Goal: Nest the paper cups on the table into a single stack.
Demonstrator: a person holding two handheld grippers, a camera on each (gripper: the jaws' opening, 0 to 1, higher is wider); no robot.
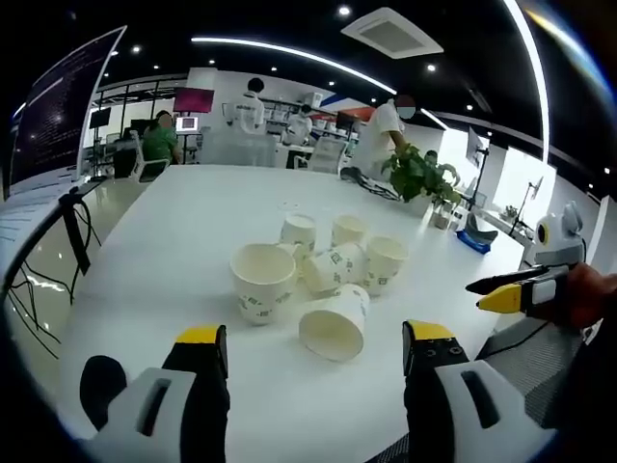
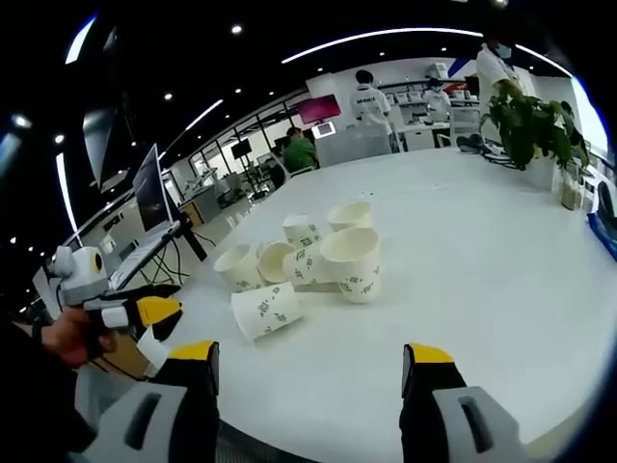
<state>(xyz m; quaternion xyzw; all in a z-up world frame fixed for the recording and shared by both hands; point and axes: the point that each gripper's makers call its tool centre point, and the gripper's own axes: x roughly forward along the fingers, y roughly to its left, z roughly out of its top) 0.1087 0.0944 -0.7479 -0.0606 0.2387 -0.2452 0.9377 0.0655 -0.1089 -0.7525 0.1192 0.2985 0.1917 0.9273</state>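
Note:
Several white paper cups with green print cluster mid-table. In the left gripper view an upright cup point(image 1: 262, 280) stands at the left of the cluster and a tipped cup point(image 1: 335, 323) lies nearest, mouth toward me. My left gripper point(image 1: 315, 349) is open and empty, just short of that tipped cup. In the right gripper view a large upright cup point(image 2: 352, 260) stands at the right of the cluster and a cup on its side point(image 2: 265, 311) lies nearest. My right gripper point(image 2: 309, 355) is open and empty, short of the cups. The other gripper shows at each view's side: right gripper point(image 1: 511, 294), left gripper point(image 2: 145, 313).
The white table point(image 1: 145, 260) is long. A potted plant point(image 1: 419, 178) stands at its far right end, and an open laptop point(image 2: 154, 207) sits on a side desk. A large screen point(image 1: 58, 106) rises at the left. People stand and sit in the background.

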